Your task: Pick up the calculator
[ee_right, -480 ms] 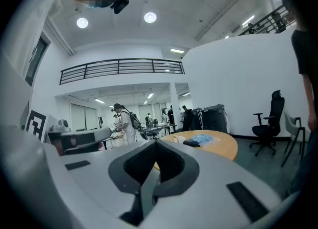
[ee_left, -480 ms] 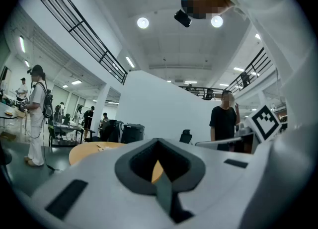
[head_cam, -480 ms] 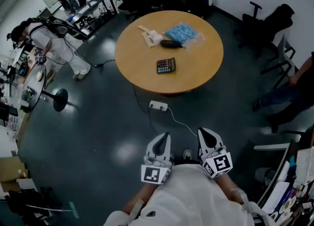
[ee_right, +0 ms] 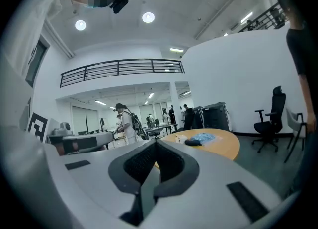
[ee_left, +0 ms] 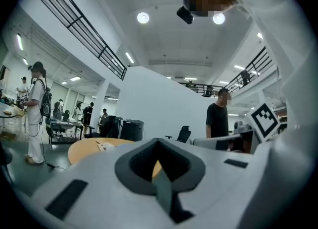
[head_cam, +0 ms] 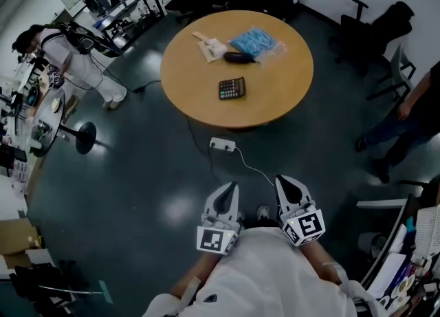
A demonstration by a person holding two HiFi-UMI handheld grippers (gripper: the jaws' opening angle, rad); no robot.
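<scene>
The black calculator [head_cam: 232, 89] lies flat on the round wooden table [head_cam: 282, 95], near its front half. Both grippers are held close to the person's body, far short of the table and over the dark floor. My left gripper [head_cam: 229, 192] has its jaws together with nothing between them, and so does my right gripper [head_cam: 287, 186]. In the left gripper view the shut jaws [ee_left: 160, 171] hide most of the table [ee_left: 87, 148]. The right gripper view shows the shut jaws [ee_right: 151, 166] with the table [ee_right: 218, 146] beyond them. The calculator shows in neither gripper view.
Behind the calculator the table holds a blue packet [head_cam: 253, 41], a dark oval object [head_cam: 239, 57] and pale wrappers [head_cam: 210, 48]. A white power strip [head_cam: 222, 146] with its cable lies on the floor before the table. People stand left [head_cam: 75, 61] and right [head_cam: 412, 113]; office chairs [head_cam: 375, 30] at the back right.
The table sits slightly higher in the head view and the person at the right has shifted. Both grippers stay shut and in about the same place.
</scene>
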